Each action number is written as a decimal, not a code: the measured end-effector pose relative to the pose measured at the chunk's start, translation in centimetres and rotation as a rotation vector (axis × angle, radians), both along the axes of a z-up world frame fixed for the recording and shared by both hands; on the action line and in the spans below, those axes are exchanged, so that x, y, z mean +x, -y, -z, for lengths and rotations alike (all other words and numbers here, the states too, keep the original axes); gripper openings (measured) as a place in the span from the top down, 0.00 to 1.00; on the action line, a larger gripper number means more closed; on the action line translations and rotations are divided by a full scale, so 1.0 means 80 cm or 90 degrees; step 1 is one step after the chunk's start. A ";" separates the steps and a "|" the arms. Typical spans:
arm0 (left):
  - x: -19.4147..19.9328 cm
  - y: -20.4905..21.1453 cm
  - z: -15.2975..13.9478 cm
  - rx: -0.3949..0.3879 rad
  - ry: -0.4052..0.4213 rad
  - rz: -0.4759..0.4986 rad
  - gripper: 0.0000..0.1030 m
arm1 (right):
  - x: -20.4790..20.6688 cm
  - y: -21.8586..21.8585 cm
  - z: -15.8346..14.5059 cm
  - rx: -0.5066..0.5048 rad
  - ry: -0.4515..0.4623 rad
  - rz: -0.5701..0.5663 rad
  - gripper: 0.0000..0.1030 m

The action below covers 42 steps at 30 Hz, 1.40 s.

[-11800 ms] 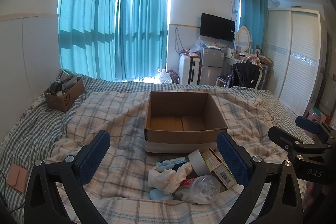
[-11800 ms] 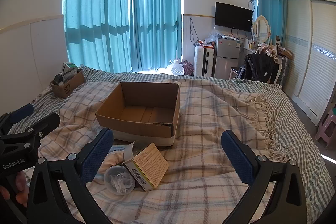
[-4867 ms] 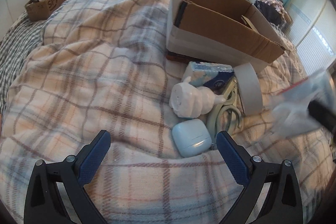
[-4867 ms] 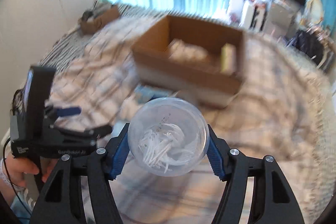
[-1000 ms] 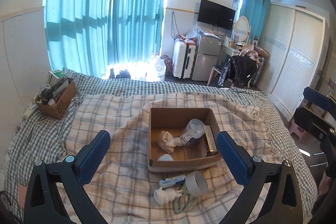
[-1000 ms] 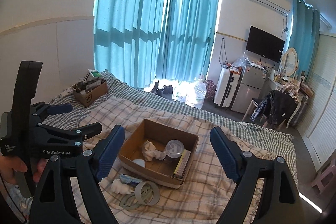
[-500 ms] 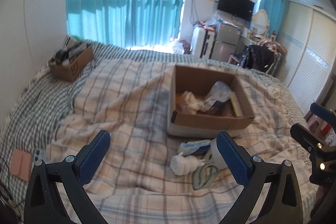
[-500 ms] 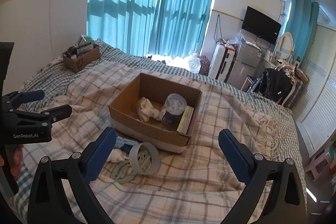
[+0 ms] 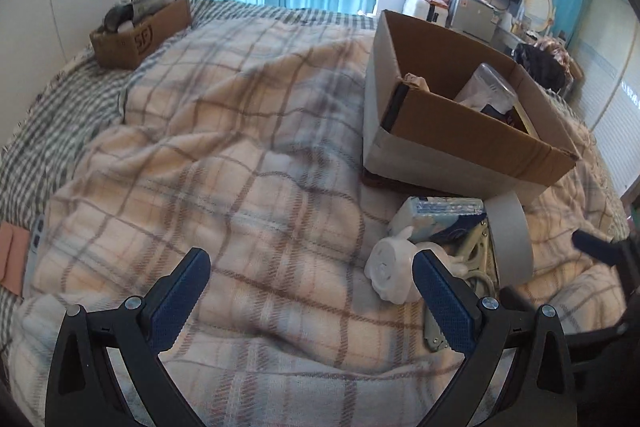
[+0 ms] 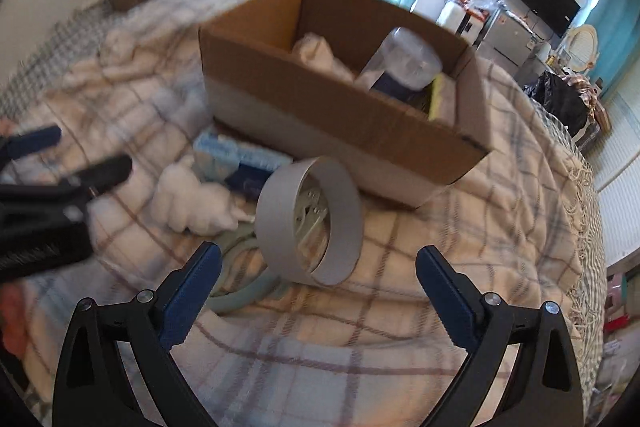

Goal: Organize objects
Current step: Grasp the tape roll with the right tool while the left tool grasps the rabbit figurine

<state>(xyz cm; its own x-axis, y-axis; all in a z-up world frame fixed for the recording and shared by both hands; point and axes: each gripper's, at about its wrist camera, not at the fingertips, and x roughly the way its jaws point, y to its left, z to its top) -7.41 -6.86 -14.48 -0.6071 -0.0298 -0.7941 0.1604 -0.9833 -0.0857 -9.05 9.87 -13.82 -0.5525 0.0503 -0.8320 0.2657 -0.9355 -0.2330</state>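
Right tool (image 10: 318, 291) gapes empty, low-centre frame, before grey tape roll (image 10: 310, 221): light, stiff, best pinched across its rim.

Tape roll (image 10: 310, 221) lies before the cardboard box (image 10: 340, 131) on the blanket (image 10: 400, 327).

Both wrist cameras look steeply down along their claws at the bed (image 9: 224, 163), from close above. The left view stands more to the left. Both views share the cardboard box (image 9: 460, 131) (image 10: 320, 115) and the tape roll (image 9: 510, 239) (image 10: 316, 223) near it.
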 end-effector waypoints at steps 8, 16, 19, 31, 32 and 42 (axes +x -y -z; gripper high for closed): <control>-0.006 -0.004 0.009 -0.001 0.016 0.012 0.00 | -0.020 0.002 0.030 0.016 0.046 0.019 0.08; -0.002 -0.015 0.012 0.039 0.049 0.075 0.00 | -0.001 -0.017 -0.014 -0.041 -0.005 0.030 0.72; -0.002 -0.030 0.016 0.053 0.086 0.101 0.00 | 0.012 -0.033 -0.055 -0.080 -0.058 0.032 0.73; -0.059 -0.094 0.059 0.036 0.168 0.135 0.13 | 0.006 -0.106 -0.058 -0.204 -0.070 0.071 0.73; -0.062 -0.098 0.063 0.036 0.173 0.138 0.17 | 0.006 -0.108 -0.059 -0.209 -0.070 0.068 0.73; -0.073 -0.103 0.062 0.054 0.149 0.150 0.39 | 0.001 -0.106 -0.045 -0.220 -0.052 0.061 0.73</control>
